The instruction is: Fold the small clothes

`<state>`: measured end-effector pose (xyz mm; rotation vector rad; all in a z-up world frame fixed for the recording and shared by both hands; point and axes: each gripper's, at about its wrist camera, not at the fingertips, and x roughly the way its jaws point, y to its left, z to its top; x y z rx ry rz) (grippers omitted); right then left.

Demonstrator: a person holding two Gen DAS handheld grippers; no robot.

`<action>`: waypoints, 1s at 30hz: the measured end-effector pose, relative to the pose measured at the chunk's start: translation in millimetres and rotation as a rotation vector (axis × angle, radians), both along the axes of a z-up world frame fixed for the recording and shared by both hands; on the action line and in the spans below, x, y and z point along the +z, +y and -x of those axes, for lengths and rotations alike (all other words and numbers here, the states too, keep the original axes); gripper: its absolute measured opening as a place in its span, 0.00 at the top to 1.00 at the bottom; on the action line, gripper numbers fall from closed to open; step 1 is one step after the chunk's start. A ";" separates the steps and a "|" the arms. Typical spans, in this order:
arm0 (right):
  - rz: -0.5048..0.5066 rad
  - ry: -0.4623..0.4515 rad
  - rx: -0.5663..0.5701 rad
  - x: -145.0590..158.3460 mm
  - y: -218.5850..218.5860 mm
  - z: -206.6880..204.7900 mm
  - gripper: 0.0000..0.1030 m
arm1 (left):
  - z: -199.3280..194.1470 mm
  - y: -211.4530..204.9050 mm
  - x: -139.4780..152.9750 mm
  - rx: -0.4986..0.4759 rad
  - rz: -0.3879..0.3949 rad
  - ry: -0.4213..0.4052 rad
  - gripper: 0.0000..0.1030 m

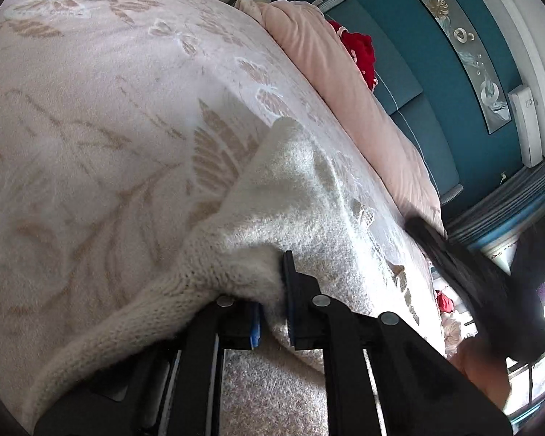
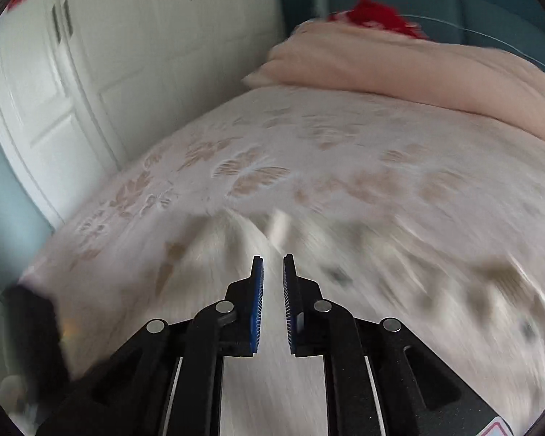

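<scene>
A white knitted garment (image 1: pixel 272 196) lies on the floral bedspread (image 1: pixel 91 109). My left gripper (image 1: pixel 272 279) is shut on a bunched edge of it, and the knit fabric drapes over and hides the left fingertip. The ribbed hem trails off to the lower left. In the right wrist view my right gripper (image 2: pixel 272 258) hovers over a blurred pale cloth (image 2: pixel 272 381) on the bedspread (image 2: pixel 309 145). Its jaws stand almost together, with only a thin gap and nothing between them.
A folded pink duvet (image 1: pixel 327 72) (image 2: pixel 418 69) lies along the far side of the bed, with a red item (image 1: pixel 359 51) (image 2: pixel 374 14) behind it. White wardrobe doors (image 2: pixel 127 54) stand left of the bed. A dark blurred shape (image 1: pixel 472 272) sits at the bed's right edge.
</scene>
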<state>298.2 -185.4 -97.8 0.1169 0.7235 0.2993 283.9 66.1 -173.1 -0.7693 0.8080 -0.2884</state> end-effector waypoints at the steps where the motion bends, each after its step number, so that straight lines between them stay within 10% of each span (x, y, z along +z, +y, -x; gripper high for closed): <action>1: -0.007 0.011 -0.051 -2.4 -19.9 21.5 0.90 | 0.0 -0.1 0.5 0.001 -0.007 0.001 0.90; 7: -0.027 0.075 -0.583 -28.7 -175.8 161.4 0.61 | 0.6 -11.1 8.3 0.003 -0.092 0.021 0.89; 13: -0.136 0.130 -0.620 -48.4 -216.0 154.4 0.53 | 1.3 -26.3 18.7 0.019 -0.227 0.051 0.88; 14: -0.152 0.147 -0.617 -53.4 -217.7 148.6 0.63 | 2.0 -30.0 21.1 0.015 -0.264 0.054 0.88; 15: -0.214 0.143 -0.584 -58.9 -217.8 143.1 0.94 | 2.3 -36.6 25.3 0.001 -0.325 0.058 0.88; 21: -0.221 0.018 -0.606 -27.7 -226.4 171.7 0.97 | 5.6 -50.4 39.5 -0.088 -0.499 0.065 0.89; 30: -0.152 0.164 -0.566 -70.5 -235.9 163.3 0.96 | 15.1 -82.7 39.7 -0.185 -0.727 0.050 0.88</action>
